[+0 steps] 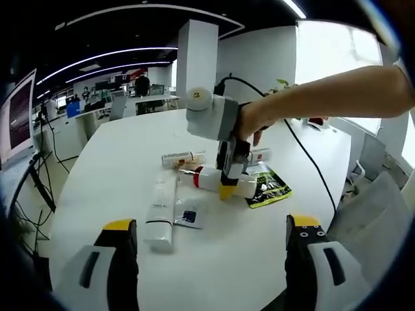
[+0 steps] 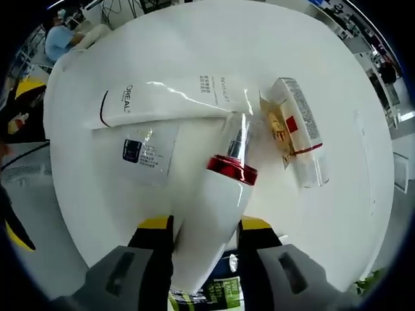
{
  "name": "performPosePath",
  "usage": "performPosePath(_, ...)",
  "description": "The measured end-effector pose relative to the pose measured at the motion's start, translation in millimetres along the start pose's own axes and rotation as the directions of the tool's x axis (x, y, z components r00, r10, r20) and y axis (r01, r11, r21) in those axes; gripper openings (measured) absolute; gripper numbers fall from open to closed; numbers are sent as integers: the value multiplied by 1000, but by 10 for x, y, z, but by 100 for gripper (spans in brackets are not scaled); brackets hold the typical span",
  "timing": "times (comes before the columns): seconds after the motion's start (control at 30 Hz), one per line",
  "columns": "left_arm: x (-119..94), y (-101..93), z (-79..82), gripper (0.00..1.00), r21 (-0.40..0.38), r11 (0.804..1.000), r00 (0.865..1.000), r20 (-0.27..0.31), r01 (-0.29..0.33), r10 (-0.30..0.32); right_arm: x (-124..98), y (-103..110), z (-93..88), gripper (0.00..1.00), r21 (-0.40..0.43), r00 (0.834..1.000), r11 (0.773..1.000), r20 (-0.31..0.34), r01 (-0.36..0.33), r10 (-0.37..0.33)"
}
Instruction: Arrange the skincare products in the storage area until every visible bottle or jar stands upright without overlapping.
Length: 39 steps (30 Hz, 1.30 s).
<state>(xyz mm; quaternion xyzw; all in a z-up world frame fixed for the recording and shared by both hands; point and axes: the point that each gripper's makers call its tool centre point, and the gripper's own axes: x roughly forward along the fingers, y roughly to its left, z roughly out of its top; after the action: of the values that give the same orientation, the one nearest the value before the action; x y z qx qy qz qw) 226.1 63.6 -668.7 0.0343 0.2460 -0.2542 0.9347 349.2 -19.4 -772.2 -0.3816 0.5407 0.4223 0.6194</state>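
Note:
A white bottle (image 2: 211,214) with a red band and a clear cap lies on its side on the white table (image 2: 194,39). My right gripper (image 2: 206,225) has a jaw pressed against each flank of its body. In the left gripper view the same right gripper (image 1: 227,183), held by a hand, points down onto the bottle (image 1: 209,179). Beside it lie a white L'Oreal tube (image 2: 175,97), a small white sachet (image 2: 146,152) and a clear box (image 2: 299,129) with red print. My left gripper (image 1: 213,227) hangs wide open over the table's near edge, short of the tube (image 1: 161,210).
A green packet (image 1: 269,188) lies under the bottle's base end, and a small white item (image 1: 260,154) lies behind the hand. A monitor (image 1: 16,116) stands at the left, a grey chair (image 1: 376,214) at the right. The table (image 1: 117,149) has bare room around the cluster.

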Motion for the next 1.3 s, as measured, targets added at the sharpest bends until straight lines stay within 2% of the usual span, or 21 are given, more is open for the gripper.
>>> performPosePath(0.1, 1, -34, -21, 90, 7, 1000, 1000, -7, 12, -12, -4, -17, -18, 36, 51, 1000, 999, -17, 6, -5)
performPosePath(0.23, 12, -68, -28, 89, 23, 999, 1000, -16, 22, -22, 3, -47, -2, 34, 76, 1000, 997, -14, 10, -9)
performPosePath(0.3, 29, -126, -7, 89, 17, 998, 999, -12, 53, -53, 2, -39, -8, 33, 89, 1000, 996, -11, 12, -11)
performPosePath(0.43, 51, -73, 32, 88, 16, 999, 999, -9, 45, -45, -5, -21, -7, 32, 104, 1000, 994, -11, 16, -15)
performPosePath(0.5, 38, -46, 89, 88, 1, 998, 998, 5, 61, -61, -10, -7, -10, 31, 124, 1000, 992, -2, 19, -19)
performPosePath(0.57, 28, 12, 138, 88, 2, 999, 999, 9, 50, -50, -10, -6, -2, 30, 126, 1000, 992, 1, 20, -20)
performPosePath(0.63, 24, 63, 201, 88, 44, 998, 999, 1, 35, -35, -6, -2, 6, 30, 130, 1000, 991, 2, 20, -20)
performPosePath(0.73, 32, 118, 407, 88, 91, 996, 999, 31, 26, -28, -4, 3, 7, 28, 123, 1000, 992, 2, 21, -21)
performPosePath(0.77, 41, 129, 428, 89, 92, 995, 999, 32, 25, -28, -5, 4, 6, 28, 125, 1000, 992, 3, 20, -21)
performPosePath(0.83, 129, 241, 549, 88, 115, 993, 999, 40, 19, -24, -6, 1, 3, 28, 125, 1000, 992, 8, 20, -21)
performPosePath(0.97, 274, 358, 667, 87, 145, 989, 998, 35, 39, -44, -4, 4, -7, 28, 131, 999, 991, 31, 20, -25)
performPosePath(1.13, 507, 412, 726, 87, 100, 994, 998, 36, 40, -43, -5, 10, -15, 28, 137, 999, 990, 38, 21, -26)
performPosePath(1.2, 579, 378, 731, 86, 76, 996, 998, 39, 47, -50, -5, 9, -7, 28, 139, 999, 990, 40, 20, -26)
performPosePath(1.3, 734, 362, 732, 82, 66, 997, 998, 43, 50, -53, -7, 7, -11, 28, 145, 999, 989, 42, 20, -26)
